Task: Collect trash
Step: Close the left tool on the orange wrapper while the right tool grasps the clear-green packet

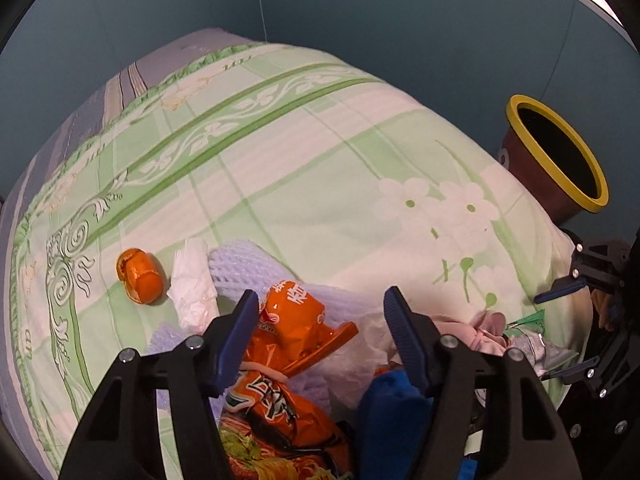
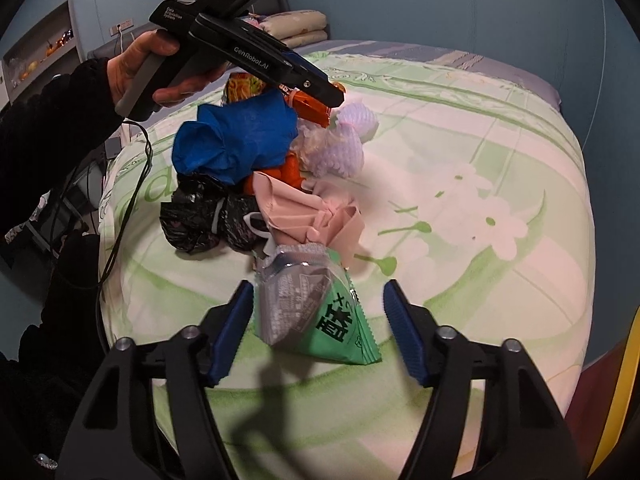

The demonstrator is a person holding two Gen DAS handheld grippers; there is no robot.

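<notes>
1. Trash sits in a loose heap on the bed (image 1: 280, 152), on the green floral quilt. The bin (image 1: 560, 156), brown with a yellow rim, stands just beside the bed edge on the right-hand side.
2. Left tool (image 1: 320, 320): jaws spread wide, gripping nothing. It hovers over the orange snack wrapper (image 1: 296, 320), which shows between its fingers.
3. Right tool (image 2: 318, 320): also released and empty. The green-and-silver sachet (image 2: 316, 316) lies between its fingers, no contact that I can see.
4. Handling, my read: the wrappers are thin film, nearly weightless, crinkly and slick. Pinch a crimped seam or a crumpled ridge, not a flat face. The sachet's sawtooth edge looks like the best bite.
5. White foam fruit net (image 2: 348, 148): springy and soft, it will squash flat, so close well down on it.
6. Blue crumpled sheet (image 2: 240, 140) and black plastic bag (image 2: 208, 220): limp, will drape. Take the bunched middle.
7. Pink cloth-like wad (image 2: 308, 212): soft, folds give an easy hold.
8. Orange peel (image 1: 140, 276) and white tissue (image 1: 192, 284) lie apart from the heap towards the left. Peel is stiff-ish and may tear; tissue compresses to nothing.
9. Risk: the quilt is soft, so a deep jaw closure could pinch the fabric along with the trash.
</notes>
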